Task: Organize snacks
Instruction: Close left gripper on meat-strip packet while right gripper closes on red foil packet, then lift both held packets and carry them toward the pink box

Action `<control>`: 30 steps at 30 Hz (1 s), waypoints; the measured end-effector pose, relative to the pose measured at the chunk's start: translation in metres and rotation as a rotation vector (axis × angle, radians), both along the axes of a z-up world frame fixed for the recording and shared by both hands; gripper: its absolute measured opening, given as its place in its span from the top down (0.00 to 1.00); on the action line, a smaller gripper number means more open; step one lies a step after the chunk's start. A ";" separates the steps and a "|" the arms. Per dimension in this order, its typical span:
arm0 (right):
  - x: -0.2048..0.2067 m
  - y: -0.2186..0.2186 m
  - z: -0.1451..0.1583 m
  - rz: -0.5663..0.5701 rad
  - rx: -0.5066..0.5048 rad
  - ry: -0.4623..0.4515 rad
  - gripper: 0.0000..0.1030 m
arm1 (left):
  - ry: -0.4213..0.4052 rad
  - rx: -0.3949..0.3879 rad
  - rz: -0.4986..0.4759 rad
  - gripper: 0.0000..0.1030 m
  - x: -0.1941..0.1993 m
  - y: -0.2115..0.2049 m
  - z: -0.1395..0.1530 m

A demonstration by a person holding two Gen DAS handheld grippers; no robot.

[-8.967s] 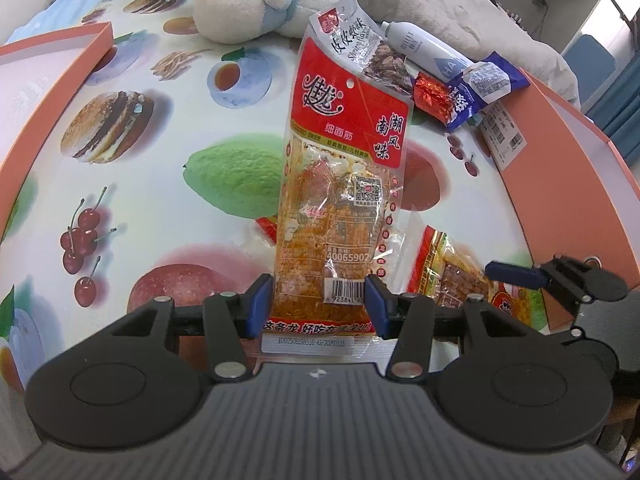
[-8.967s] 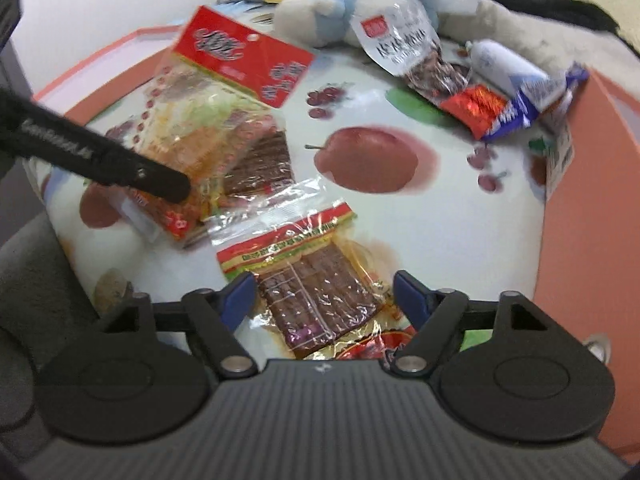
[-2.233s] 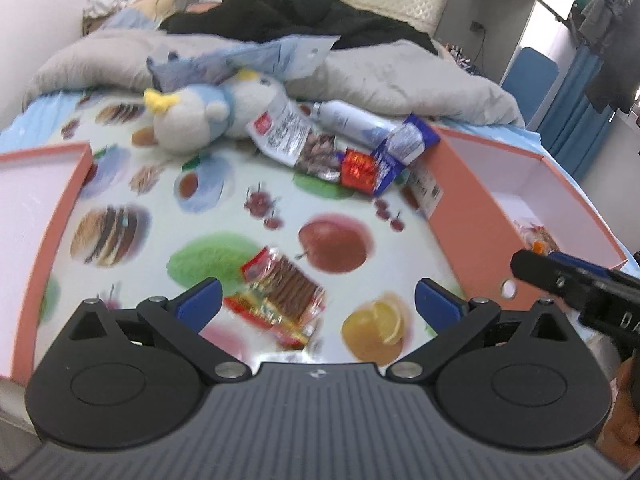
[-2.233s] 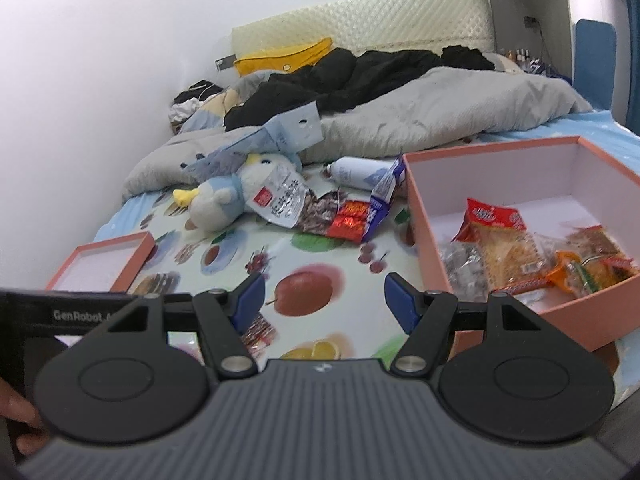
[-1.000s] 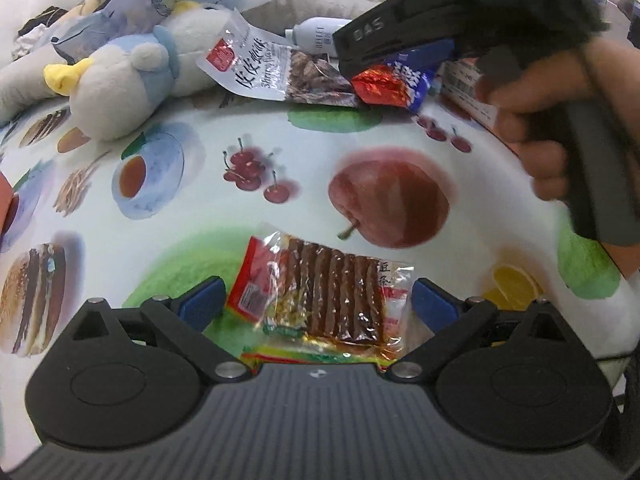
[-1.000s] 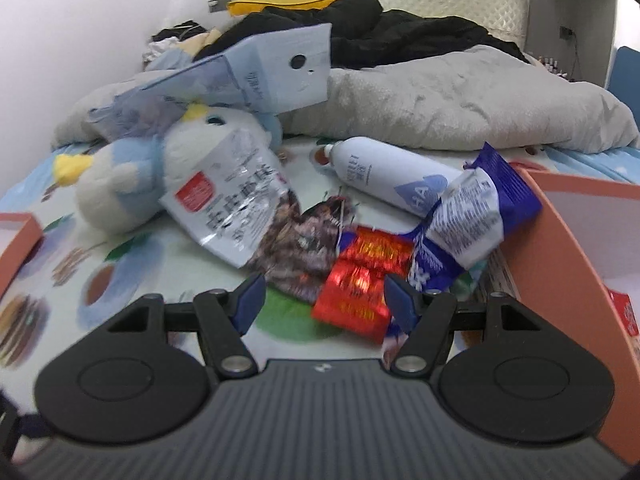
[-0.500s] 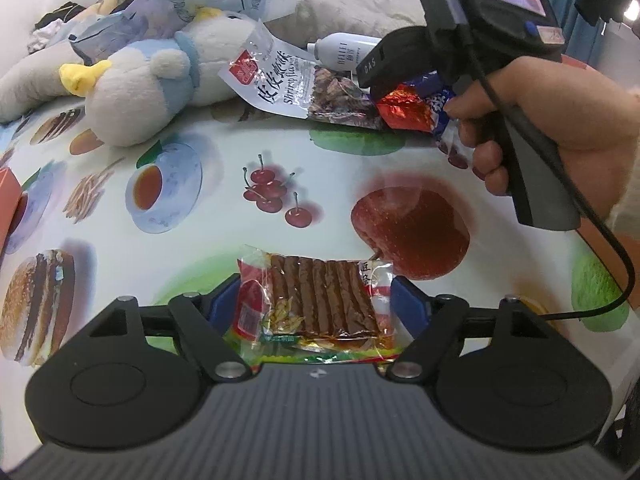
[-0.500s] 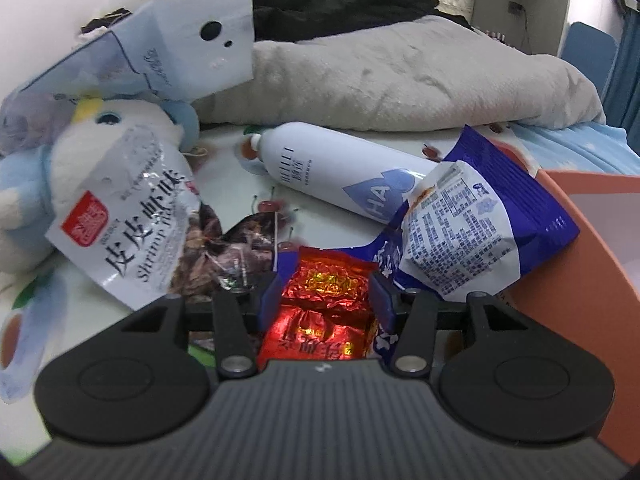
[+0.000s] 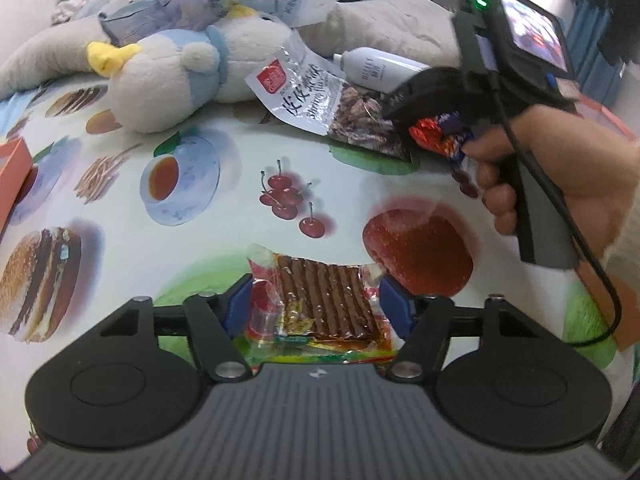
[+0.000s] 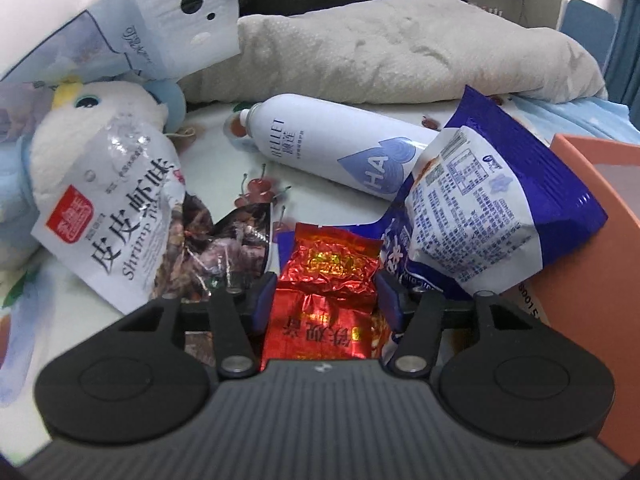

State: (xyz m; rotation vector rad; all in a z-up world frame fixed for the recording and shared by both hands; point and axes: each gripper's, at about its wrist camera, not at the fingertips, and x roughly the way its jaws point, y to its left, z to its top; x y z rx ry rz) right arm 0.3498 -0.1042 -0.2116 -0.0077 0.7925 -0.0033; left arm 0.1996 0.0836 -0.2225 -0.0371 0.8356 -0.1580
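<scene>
**Both grippers closed in on snack packets on the fruit-print sheet**

The clear packet of brown snack sticks (image 9: 320, 300) lies flat on the fruit-print sheet (image 9: 224, 240), over a green fruit print and just beside a red apple print. The left gripper (image 9: 316, 306) has its blue pads (image 9: 237, 307) against the packet's two side edges, clamped on it; the wrapper crinkles at the left pad.

The red foil packet (image 10: 326, 288) lies further up the sheet, between the pads of the right gripper (image 10: 326, 300), whose jaws press on its crumpled sides. In the left wrist view the right gripper's black body (image 9: 460, 92) and the right hand (image 9: 560, 184) on its handle cover most of that packet; only a red corner shows.

Crowding the red foil packet: a shrimp snack bag (image 10: 132, 220) touches it on the left, its clear lower part reaching behind the left finger, and a blue-and-white snack bag (image 10: 488, 200) overlaps it on the right, leaning against the orange box wall (image 10: 592, 248). Behind them a white spray bottle (image 10: 340, 152) lies on its side. A plush toy (image 9: 172, 76) sits under the top of the shrimp bag, with a pale blue paper bag (image 10: 160, 28) on top of it and a grey quilt (image 10: 400, 48) beyond. A second orange box edge (image 9: 14, 168) shows at the far left of the sheet.
</scene>
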 end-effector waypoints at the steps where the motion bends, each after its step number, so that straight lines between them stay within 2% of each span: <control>1: -0.001 0.000 0.001 0.007 0.004 0.000 0.46 | 0.005 -0.004 0.012 0.47 0.001 0.001 0.000; 8: -0.030 0.004 0.016 0.097 0.019 -0.006 0.46 | 0.006 0.002 0.031 0.51 0.000 0.000 0.001; 16: -0.093 0.007 0.036 0.247 0.023 -0.026 0.46 | 0.016 -0.007 0.044 0.52 -0.013 -0.002 0.002; 18: -0.110 0.005 0.037 0.282 0.023 -0.012 0.46 | 0.024 -0.016 0.050 0.54 -0.019 -0.002 0.003; 19: -0.118 0.003 0.037 0.293 0.022 -0.006 0.46 | 0.026 -0.017 0.054 0.59 -0.023 -0.002 0.004; 26: -0.174 -0.009 0.027 0.385 -0.005 0.068 0.46 | 0.057 -0.058 0.085 0.61 -0.049 -0.002 0.008; 30: -0.209 -0.007 0.022 0.476 -0.043 0.100 0.46 | 0.082 -0.128 0.116 0.65 -0.065 -0.001 0.010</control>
